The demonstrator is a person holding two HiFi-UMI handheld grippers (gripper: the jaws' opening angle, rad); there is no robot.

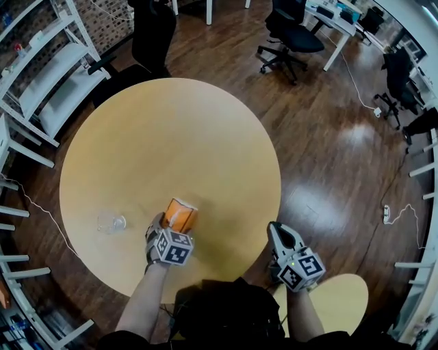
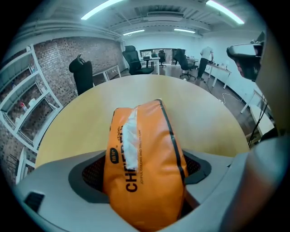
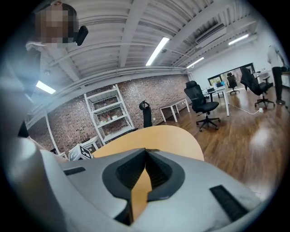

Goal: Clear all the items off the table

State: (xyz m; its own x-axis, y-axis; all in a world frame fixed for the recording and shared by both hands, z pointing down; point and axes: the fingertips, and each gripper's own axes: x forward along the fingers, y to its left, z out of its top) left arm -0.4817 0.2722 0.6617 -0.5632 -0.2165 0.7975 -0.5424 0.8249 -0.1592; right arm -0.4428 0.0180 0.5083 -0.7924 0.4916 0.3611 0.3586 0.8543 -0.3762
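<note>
The left gripper point(image 1: 166, 227) reaches forward over the near part of the round bench point(image 1: 171, 130), and its fingers pinch an orange soft pack point(image 2: 145, 163). The right gripper point(image 1: 277, 231) is beside the bench edge, above the wooden floor point(image 1: 328, 157), with its fingers pressed together and nothing between them. A clear glass point(image 1: 111, 221) stands on the bench left of the pack. White shelves point(image 1: 41, 82) and a black office chair point(image 1: 291, 34) stand around.

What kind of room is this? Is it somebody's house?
Probably an office, not a house: black swivel chairs on wheels, long white desks, and white shelving along a brick wall.
</note>
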